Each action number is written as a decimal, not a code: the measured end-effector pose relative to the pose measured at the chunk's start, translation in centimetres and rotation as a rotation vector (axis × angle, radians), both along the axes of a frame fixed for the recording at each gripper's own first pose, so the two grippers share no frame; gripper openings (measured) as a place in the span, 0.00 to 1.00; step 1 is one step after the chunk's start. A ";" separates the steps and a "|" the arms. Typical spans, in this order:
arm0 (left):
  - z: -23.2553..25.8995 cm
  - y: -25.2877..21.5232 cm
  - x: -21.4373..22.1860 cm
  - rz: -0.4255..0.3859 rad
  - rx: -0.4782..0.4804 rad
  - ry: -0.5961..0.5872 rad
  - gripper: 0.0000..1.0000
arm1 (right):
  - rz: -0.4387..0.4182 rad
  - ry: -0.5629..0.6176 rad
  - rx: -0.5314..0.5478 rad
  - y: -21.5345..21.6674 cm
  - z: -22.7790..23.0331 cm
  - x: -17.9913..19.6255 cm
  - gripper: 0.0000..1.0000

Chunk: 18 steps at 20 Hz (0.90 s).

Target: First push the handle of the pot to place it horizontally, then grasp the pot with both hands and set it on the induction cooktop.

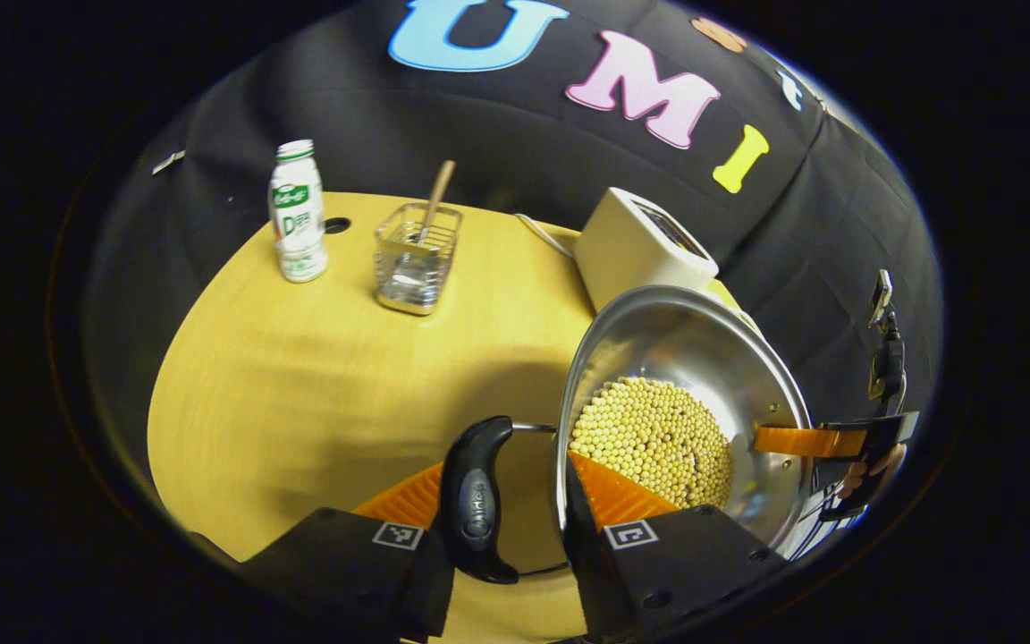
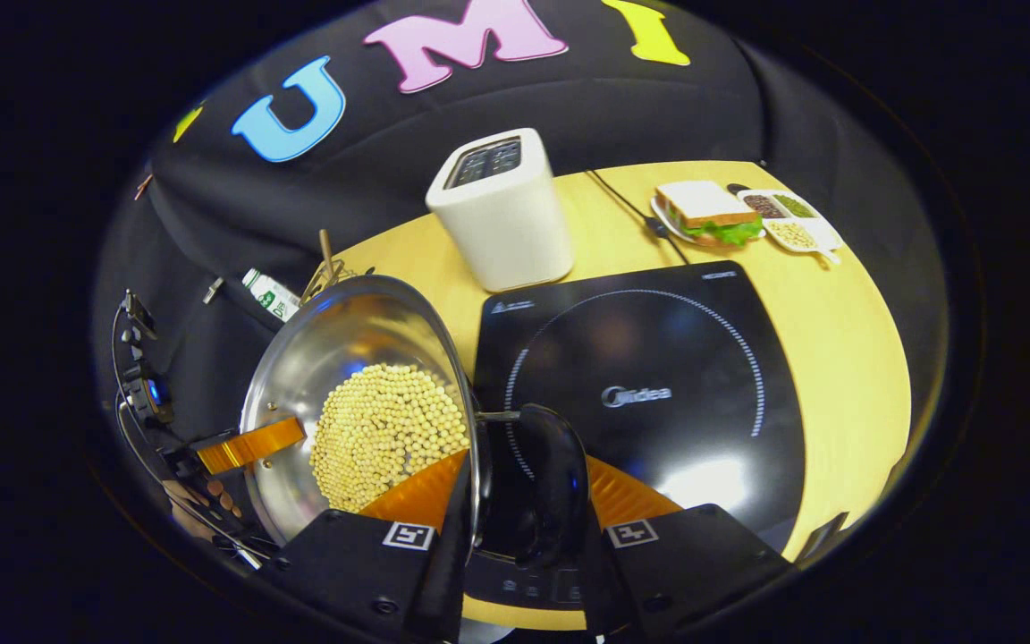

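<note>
Yellow table (image 1: 300,394); bean-filled steel pot (image 1: 712,358)

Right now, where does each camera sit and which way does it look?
Left gripper view: rides on the left tongs, which grip the pot by its handle; looks past the bottle to the wall.
Right gripper view: rides on the right tongs, on the opposite handle; looks over the cooktop.
Both share the pot, beans, toaster.
</note>
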<state>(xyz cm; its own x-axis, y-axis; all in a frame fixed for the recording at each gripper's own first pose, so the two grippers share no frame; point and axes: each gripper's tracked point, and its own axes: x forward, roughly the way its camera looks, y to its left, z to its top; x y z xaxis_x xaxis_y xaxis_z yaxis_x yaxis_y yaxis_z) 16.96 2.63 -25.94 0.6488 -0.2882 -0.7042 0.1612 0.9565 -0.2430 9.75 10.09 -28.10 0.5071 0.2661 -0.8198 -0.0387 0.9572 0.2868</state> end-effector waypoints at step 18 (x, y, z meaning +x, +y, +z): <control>-3.0 -17.1 4.4 -0.028 0.001 0.027 0.59 | -0.064 0.017 -0.014 -16.7 -1.3 5.8 0.55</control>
